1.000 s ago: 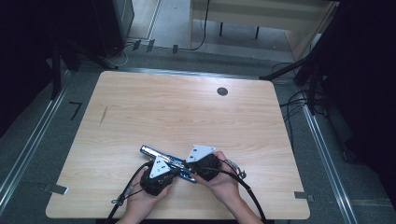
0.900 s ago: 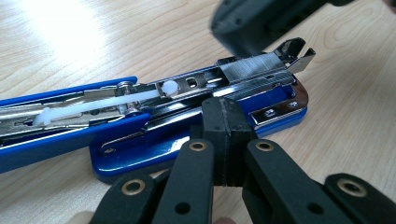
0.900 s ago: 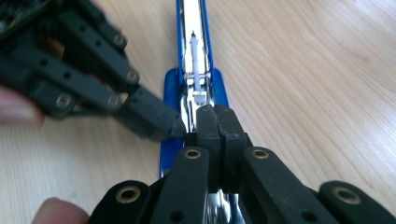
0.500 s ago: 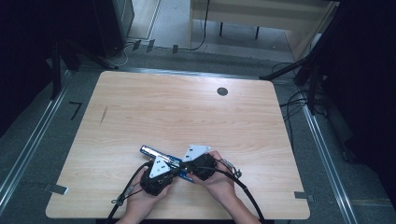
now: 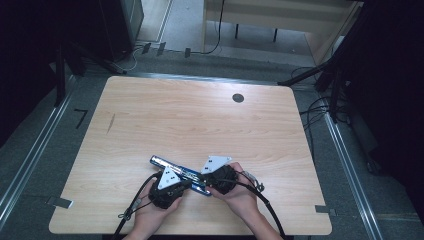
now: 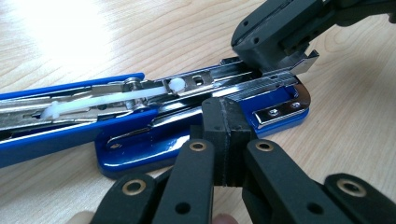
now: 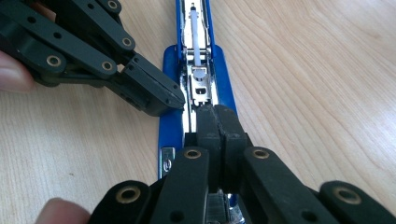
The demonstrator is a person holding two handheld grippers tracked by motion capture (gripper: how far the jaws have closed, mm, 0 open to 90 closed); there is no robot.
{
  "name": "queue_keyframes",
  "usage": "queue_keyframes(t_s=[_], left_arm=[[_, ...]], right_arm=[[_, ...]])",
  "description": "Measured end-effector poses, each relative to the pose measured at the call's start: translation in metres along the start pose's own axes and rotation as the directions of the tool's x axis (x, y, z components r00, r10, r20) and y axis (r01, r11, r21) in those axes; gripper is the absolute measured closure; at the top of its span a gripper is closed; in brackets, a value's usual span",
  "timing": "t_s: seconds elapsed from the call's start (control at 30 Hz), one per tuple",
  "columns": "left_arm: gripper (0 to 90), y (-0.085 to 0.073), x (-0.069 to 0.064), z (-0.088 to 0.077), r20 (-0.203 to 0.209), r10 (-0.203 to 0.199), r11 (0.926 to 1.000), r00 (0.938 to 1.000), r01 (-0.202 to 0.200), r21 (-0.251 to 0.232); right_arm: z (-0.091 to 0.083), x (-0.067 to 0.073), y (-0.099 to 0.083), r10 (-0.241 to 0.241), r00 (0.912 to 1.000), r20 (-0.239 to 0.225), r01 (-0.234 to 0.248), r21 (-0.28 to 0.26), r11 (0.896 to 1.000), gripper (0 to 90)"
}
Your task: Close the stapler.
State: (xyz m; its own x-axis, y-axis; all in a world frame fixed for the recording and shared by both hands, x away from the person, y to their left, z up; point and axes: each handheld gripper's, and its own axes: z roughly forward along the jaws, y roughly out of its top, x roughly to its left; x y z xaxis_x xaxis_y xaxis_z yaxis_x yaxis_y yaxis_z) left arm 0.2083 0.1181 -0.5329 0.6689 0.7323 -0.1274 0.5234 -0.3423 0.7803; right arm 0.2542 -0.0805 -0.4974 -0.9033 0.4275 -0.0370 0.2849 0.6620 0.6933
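A blue stapler [image 5: 176,171] lies swung open flat on the wooden table [image 5: 200,125] near its front edge. In the left gripper view its chrome magazine [image 6: 224,81] and white pusher [image 6: 140,93] lie bare above the blue base [image 6: 154,144]. My left gripper [image 6: 226,135] is shut with nothing between its pads, its tip at the edge of the base [image 7: 170,126]. My right gripper [image 7: 218,133] is also shut and empty, its tip down on the magazine's front end [image 6: 280,74]. Both grippers, left [image 5: 189,186] and right [image 5: 206,183], meet over the stapler, each held in a hand.
A dark round grommet [image 5: 238,98] sits in the tabletop at the far right. A short dark mark [image 5: 111,123] lies on the left part. Cables [image 5: 265,205] trail from the grippers off the front edge. Metal rails [image 5: 30,160] and floor surround the table.
The right gripper has edged slightly to the left along the stapler. The left gripper and the stapler have stayed put.
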Motion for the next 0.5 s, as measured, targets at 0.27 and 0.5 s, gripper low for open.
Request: queue_keyframes(t_s=[0.27, 0.5], left_arm=[[90.0, -0.003, 0.01, -0.012, -0.007, -0.029, 0.9996, 0.9996, 0.029, -0.005], [90.0, -0.009, 0.036, -0.032, -0.044, -0.094, 0.9955, 0.9946, 0.094, -0.014]], right_arm=[[-0.005, -0.002, 0.005, 0.012, 0.9999, -0.006, -0.012, -0.027, 1.0, 90.0], [0.001, 0.003, 0.017, -0.005, 0.9998, -0.017, 0.004, -0.031, 1.0, 90.0]])
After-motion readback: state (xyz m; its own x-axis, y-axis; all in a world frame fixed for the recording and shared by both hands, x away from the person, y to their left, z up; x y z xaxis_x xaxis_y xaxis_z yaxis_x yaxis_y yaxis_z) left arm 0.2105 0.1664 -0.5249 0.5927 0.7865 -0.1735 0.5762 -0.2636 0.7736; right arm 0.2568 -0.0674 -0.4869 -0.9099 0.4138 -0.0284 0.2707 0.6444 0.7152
